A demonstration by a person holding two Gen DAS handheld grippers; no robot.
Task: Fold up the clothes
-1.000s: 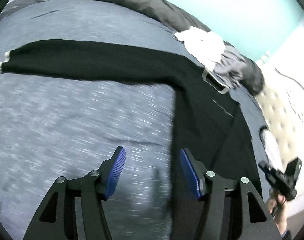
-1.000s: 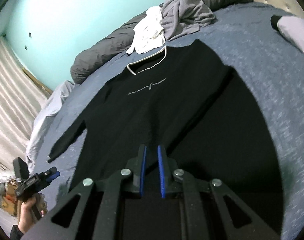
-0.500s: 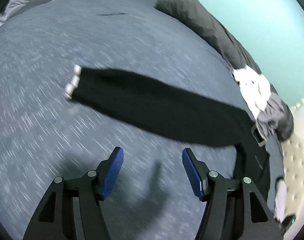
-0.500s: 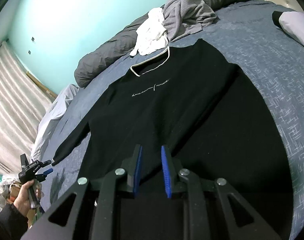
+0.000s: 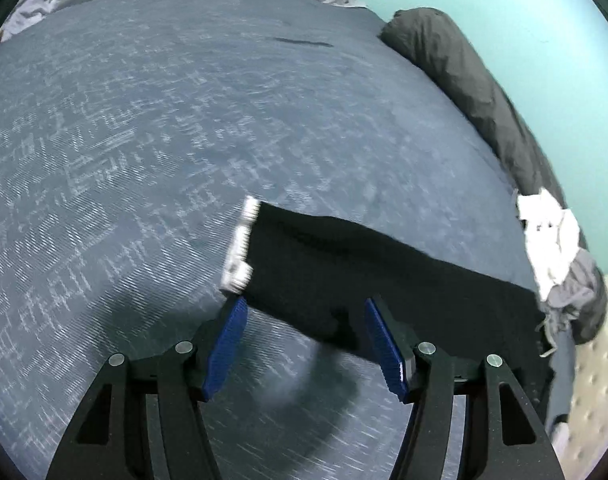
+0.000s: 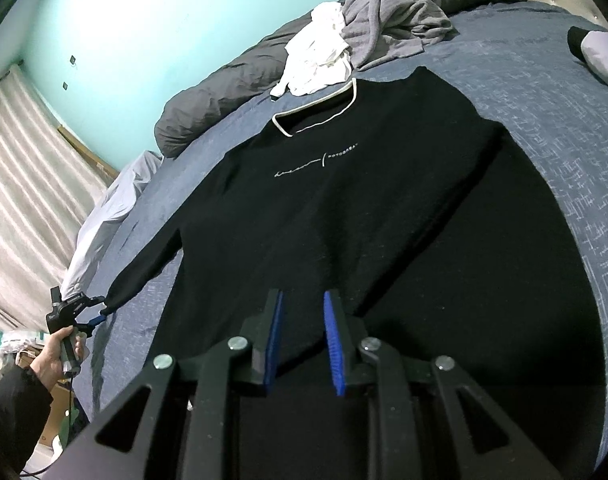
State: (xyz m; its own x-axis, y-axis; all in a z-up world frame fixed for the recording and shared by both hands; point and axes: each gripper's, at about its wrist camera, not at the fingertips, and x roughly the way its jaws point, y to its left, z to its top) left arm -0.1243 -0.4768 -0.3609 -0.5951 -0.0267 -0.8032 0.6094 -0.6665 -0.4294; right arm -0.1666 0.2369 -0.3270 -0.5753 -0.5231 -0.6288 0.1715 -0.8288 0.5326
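A black sweater [image 6: 343,208] with a white-trimmed collar lies flat, front up, on the blue bedspread [image 6: 551,92]. My right gripper [image 6: 302,336] hovers over its lower hem, open by a narrow gap, with black fabric showing behind the pads. The sweater's left sleeve [image 5: 363,272] stretches across the bed and ends in a white cuff [image 5: 240,240]. My left gripper [image 5: 304,332] is open wide just short of that cuff, the sleeve's edge lying between the fingertips. From the right wrist view, a hand holds the left gripper [image 6: 78,312] at the sleeve's end.
A white garment [image 6: 315,60] and a grey one [image 6: 391,20] are piled beyond the collar, against a rolled dark duvet [image 5: 463,68]. A pale pillow [image 6: 603,56] sits at the right. Curtains [image 6: 20,184] and clutter stand past the bed's left edge.
My left gripper has swung along the sleeve to its cuff, which now lies right at the fingertips. The right gripper's pads have parted a little since a second ago.
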